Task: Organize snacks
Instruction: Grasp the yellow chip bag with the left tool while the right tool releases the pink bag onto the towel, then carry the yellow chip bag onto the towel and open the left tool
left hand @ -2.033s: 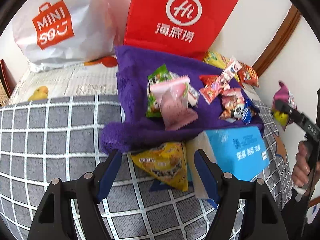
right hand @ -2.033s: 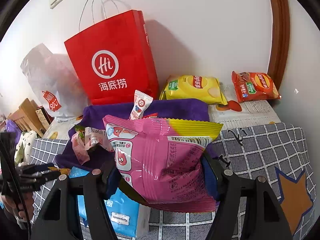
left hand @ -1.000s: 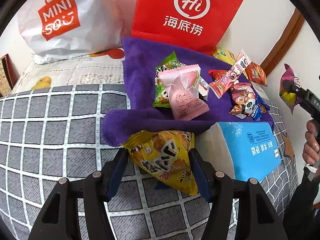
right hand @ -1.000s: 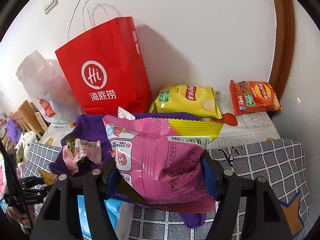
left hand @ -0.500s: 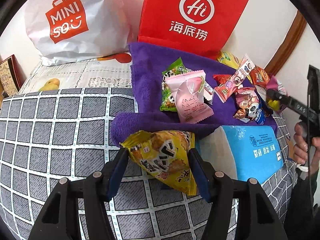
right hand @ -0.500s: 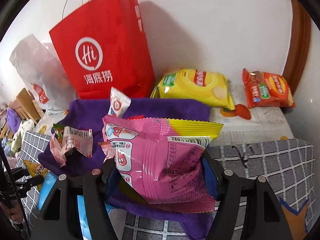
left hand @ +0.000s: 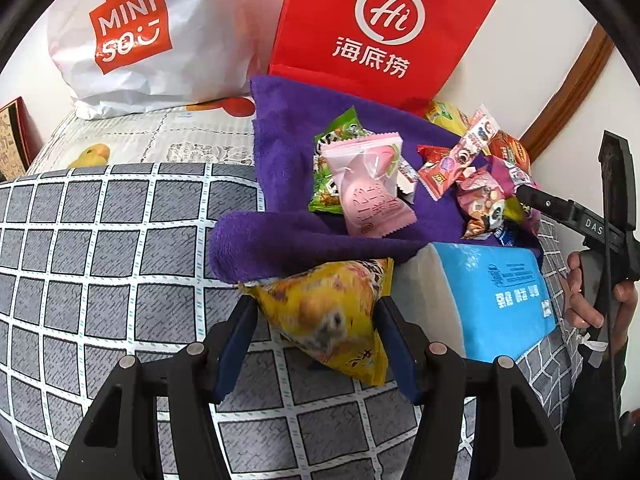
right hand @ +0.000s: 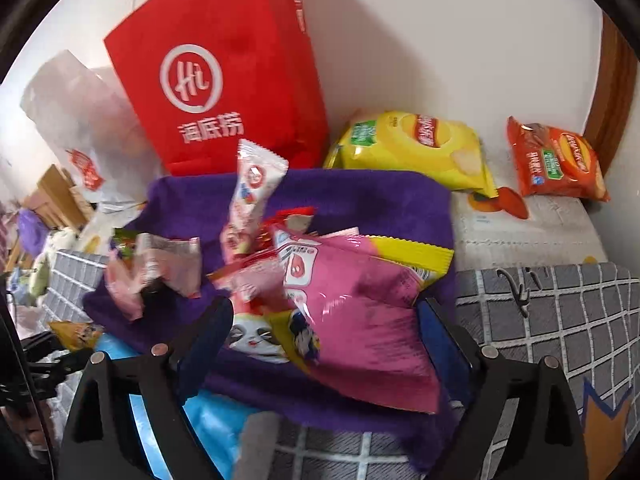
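In the left wrist view my left gripper is shut on a yellow snack packet, just in front of the purple towel. On that towel lie a pink packet, a green one and several small sweets. In the right wrist view my right gripper hangs low over the towel with its jaws opening. The pink and yellow bag lies tilted between them on the heap of small snacks, and the pads no longer press on it.
A red paper bag and a white shopping bag stand against the wall behind the towel. A yellow crisp bag and an orange one lie at the back right. A blue tissue pack lies by the towel's near edge on the checked cover.
The left gripper closed on the yellow packet and has since held still. The right gripper came down over the towel, its jaws spread, and the pink bag dropped onto the snack heap.
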A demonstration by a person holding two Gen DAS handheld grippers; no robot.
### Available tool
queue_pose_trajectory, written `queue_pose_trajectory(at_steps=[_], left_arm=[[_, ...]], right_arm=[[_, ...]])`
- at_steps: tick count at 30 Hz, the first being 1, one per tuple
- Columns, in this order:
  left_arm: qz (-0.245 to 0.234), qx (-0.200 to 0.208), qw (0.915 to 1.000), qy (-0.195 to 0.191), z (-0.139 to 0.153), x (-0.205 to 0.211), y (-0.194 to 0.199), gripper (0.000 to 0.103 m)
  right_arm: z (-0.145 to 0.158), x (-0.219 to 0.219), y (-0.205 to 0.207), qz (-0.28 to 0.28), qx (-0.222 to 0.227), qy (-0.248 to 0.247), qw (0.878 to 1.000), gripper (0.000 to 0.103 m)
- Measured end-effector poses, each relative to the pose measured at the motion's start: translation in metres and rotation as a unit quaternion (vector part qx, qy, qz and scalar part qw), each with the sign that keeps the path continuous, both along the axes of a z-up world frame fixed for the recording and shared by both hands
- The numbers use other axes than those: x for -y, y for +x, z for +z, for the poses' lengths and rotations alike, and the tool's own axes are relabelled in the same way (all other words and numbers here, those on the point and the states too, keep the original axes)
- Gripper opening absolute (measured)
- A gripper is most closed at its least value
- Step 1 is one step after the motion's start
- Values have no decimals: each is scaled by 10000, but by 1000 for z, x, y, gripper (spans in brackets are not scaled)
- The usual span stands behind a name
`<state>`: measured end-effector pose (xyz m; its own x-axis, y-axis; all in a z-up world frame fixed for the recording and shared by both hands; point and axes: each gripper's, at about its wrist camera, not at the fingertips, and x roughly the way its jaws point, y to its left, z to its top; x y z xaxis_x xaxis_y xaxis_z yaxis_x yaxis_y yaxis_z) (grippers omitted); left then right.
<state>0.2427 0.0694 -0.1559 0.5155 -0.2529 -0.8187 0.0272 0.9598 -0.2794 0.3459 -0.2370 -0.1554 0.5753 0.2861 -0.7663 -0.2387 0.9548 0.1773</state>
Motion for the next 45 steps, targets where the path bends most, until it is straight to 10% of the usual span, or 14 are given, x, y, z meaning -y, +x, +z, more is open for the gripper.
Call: queue_pose_trajectory(at_steps=[30, 45], left_arm=[[255, 579, 9980, 6, 77, -34, -74, 57], [-197, 907, 9956, -83, 110, 6, -22, 57]], right_arm=[[90, 42, -132, -640, 584, -201, 9960, 91], [115, 95, -175, -1253, 837, -27, 9886, 91]])
